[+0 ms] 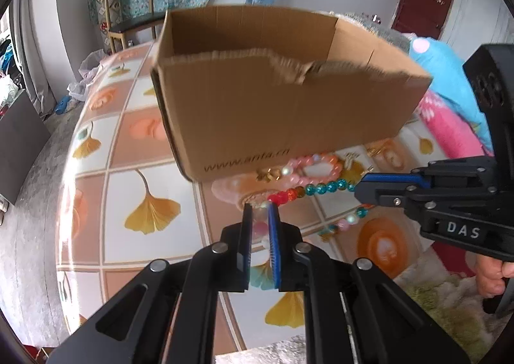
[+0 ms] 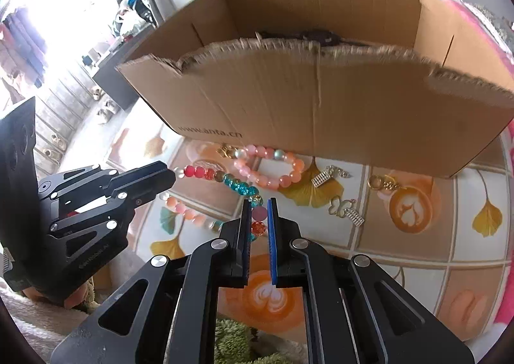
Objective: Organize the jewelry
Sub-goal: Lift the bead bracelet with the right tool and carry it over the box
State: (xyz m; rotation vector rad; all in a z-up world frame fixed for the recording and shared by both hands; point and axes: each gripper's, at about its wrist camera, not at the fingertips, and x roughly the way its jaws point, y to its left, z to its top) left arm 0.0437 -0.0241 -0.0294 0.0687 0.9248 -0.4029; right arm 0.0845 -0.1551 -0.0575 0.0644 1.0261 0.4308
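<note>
- Beads of many colours make up the long necklace point(image 2: 225, 181) you are holding at two places, in front of an open cardboard box point(image 2: 321, 107) on a table point(image 2: 433, 255) covered with a cloth of yellow leaves and orange squares.
- Your left gripper point(image 1: 260, 208) has its fingers drawn close together, with pale pink beads of the necklace pinched between the pads near the tips.
- Your right gripper point(image 2: 259, 203) also has its fingers nearly together, clamped on a pink bead and an orange one of the same necklace.
- Between the two grips, the necklace's long axis runs sideways, roughly along the box's near wall. In the right wrist view it goes from red beads beside your left gripper point(image 2: 154, 181), through teal beads, down to your right gripper.
- A second run of the necklace, peach and pearl beads, lies lower on the cloth between the two grippers.
- A pink bead bracelet point(image 2: 270, 168) lies as a closed loop on the cloth, just beside the box's near wall and touching or nearly touching the necklace.
- To the right of the bracelet, three metal charms point(image 2: 347, 210) lie apart from each other on the cloth.
- The box's near wall has a ragged, torn top edge, and printed web address lettering runs along its lower left corner.
- Inside the box, a dark thing shows just over the torn edge; what it is cannot be told.
</note>
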